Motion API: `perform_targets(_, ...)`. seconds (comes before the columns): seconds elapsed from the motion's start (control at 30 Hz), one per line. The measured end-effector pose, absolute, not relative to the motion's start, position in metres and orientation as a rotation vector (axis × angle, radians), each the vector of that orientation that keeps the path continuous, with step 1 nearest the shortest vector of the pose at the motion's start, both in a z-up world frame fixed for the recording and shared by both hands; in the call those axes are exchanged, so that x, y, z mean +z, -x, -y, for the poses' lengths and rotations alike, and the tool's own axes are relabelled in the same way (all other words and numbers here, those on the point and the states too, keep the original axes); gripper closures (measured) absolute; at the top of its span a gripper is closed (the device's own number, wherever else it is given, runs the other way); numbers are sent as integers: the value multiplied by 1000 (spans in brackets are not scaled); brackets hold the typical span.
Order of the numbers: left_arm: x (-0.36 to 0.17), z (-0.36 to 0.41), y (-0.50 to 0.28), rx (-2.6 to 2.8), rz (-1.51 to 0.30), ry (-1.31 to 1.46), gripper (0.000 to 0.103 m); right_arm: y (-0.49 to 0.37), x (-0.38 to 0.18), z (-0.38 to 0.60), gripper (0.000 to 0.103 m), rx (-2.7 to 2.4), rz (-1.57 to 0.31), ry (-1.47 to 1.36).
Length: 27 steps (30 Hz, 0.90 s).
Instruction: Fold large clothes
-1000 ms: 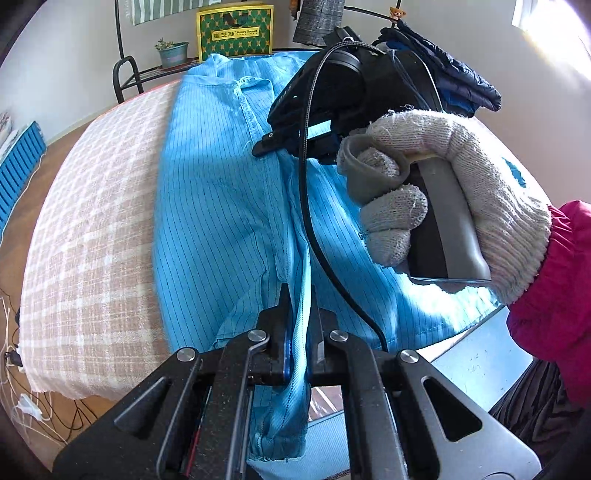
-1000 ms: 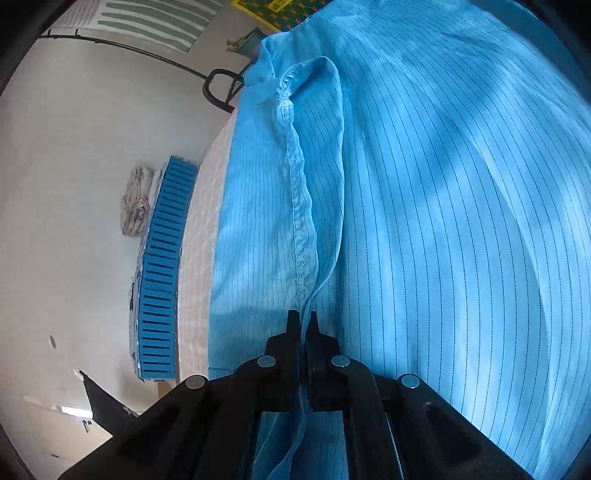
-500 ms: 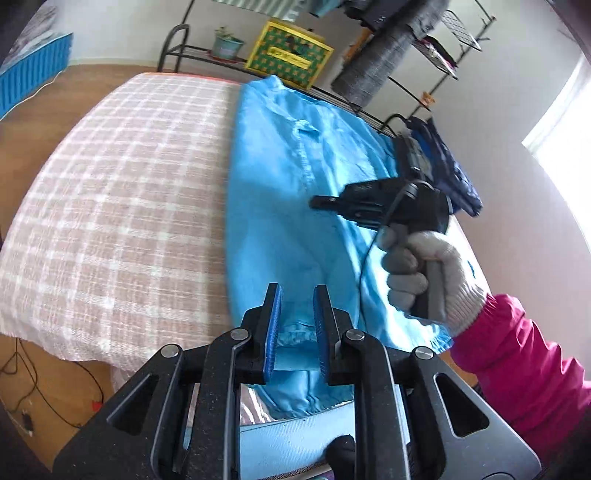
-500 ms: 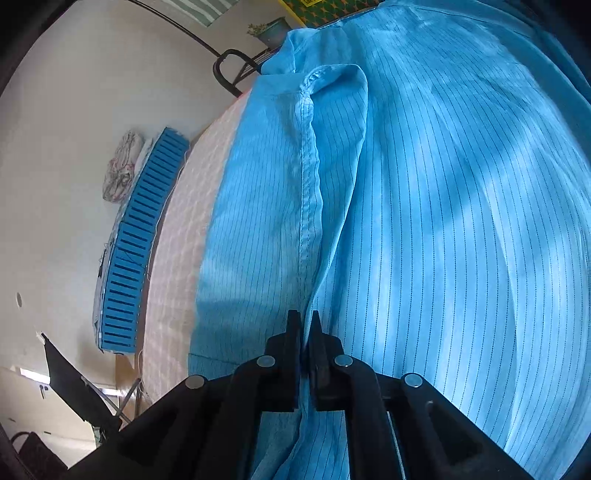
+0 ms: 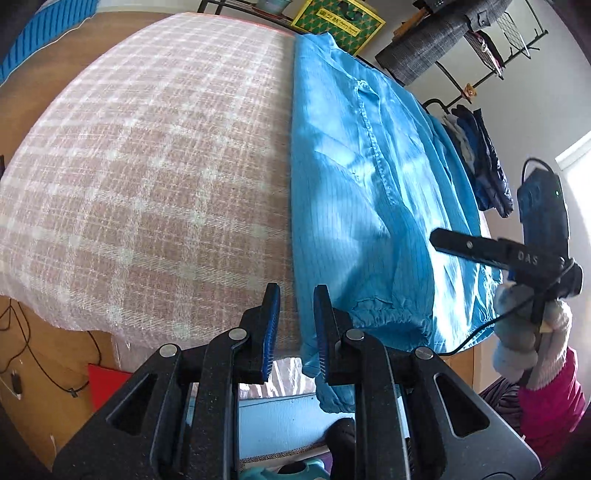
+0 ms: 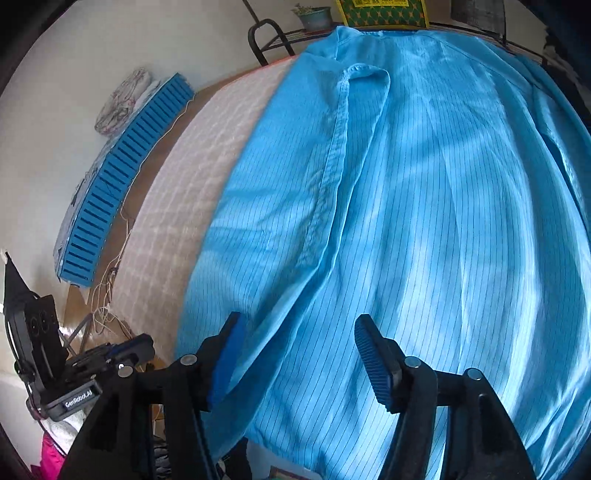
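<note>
Both claws hang over a blue pinstriped garment (image 6: 424,240) spread on a table draped in a pink-and-white checked cloth (image 5: 147,177). Right gripper (image 6: 299,354) is parting its blue ribbed pads wide, the fabric lying beneath and between them but not pinched; a stitched seam runs from the collar area at the far end down toward the left pad. Left gripper (image 5: 293,325) stands at a narrow gap with nothing between its pads, poised above the near table edge just where the garment's straight left border meets the checked cloth. From the left wrist view, the garment covers the right part of the table, its gathered elastic cuff or hem bunched at the near edge and a fold of it spilling over the side. A gloved hand (image 5: 524,332) in a white knit glove, with a magenta sleeve (image 5: 550,402) behind it, grips the right tool's handle at the frame's right edge. Beyond the table stand a yellow-and-green patterned box (image 5: 340,22), a dark metal rack hung with clothes, and a blue slatted crate (image 6: 122,177) against the wall.
</note>
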State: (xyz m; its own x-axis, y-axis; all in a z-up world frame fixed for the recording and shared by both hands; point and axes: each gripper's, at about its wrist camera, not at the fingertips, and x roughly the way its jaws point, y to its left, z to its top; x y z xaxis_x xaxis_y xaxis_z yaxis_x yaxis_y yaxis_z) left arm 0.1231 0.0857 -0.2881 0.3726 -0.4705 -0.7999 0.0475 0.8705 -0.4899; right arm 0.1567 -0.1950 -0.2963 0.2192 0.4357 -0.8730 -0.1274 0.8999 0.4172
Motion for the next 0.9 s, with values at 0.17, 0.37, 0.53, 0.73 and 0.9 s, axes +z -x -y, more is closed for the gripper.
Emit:
perform_targets(0.17, -303, -79, -123, -357, -1201, 404, 87, -145, -319, 191, 32, 465, -1417, -526)
perform_targets(0.37, -298, -76, -119, -380, -1190, 403, 87, -159, -339, 162, 65, 478, -1528, -558)
perform_targets(0.53, -284, -90, -119, -373, -1135, 477, 87, -163, -296, 143, 101, 546, -1491, -411)
perform_targets(0.73, -283, -74, -129, -443, -1131, 537, 87, -170, -217, 134, 102, 569, -1354, -210)
perform_targets(0.9, -273, -22, -113, -616, -1156, 411, 87, -172, -213, 139, 102, 549, -1357, -238)
